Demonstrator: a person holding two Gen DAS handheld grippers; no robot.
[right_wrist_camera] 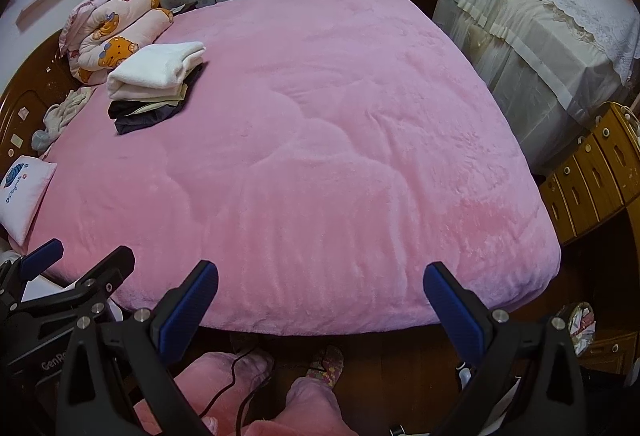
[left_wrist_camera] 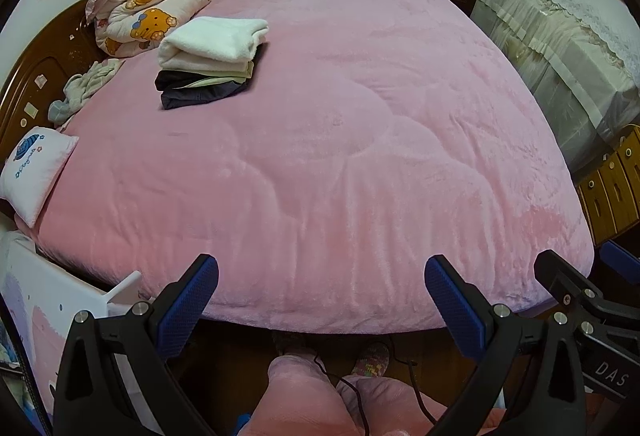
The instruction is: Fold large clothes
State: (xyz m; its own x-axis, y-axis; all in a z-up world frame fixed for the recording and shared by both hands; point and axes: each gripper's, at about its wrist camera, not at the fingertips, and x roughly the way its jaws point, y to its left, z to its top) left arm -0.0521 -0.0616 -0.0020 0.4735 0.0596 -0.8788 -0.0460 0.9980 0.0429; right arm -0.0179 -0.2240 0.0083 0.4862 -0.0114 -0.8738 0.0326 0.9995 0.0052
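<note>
A stack of folded clothes (left_wrist_camera: 212,62) lies at the far left of the pink bed (left_wrist_camera: 340,156), white garment on top, pale and dark ones under it. The right wrist view shows the same stack (right_wrist_camera: 154,86) on the bed (right_wrist_camera: 320,156). My left gripper (left_wrist_camera: 322,296) hangs open over the bed's near edge, nothing between its blue pads. My right gripper (right_wrist_camera: 320,302) is open just as wide beside it, also empty. Each gripper shows at the edge of the other's view. No loose garment lies near either gripper.
A rolled cartoon-print quilt (left_wrist_camera: 148,4) and crumpled pale cloths (left_wrist_camera: 80,92) lie by the wooden headboard. A small white pillow (left_wrist_camera: 34,172) rests at the left edge. A covered table (right_wrist_camera: 540,20) and a wooden drawer unit (right_wrist_camera: 592,172) stand right. A person's pink-clad legs (left_wrist_camera: 312,396) stand below.
</note>
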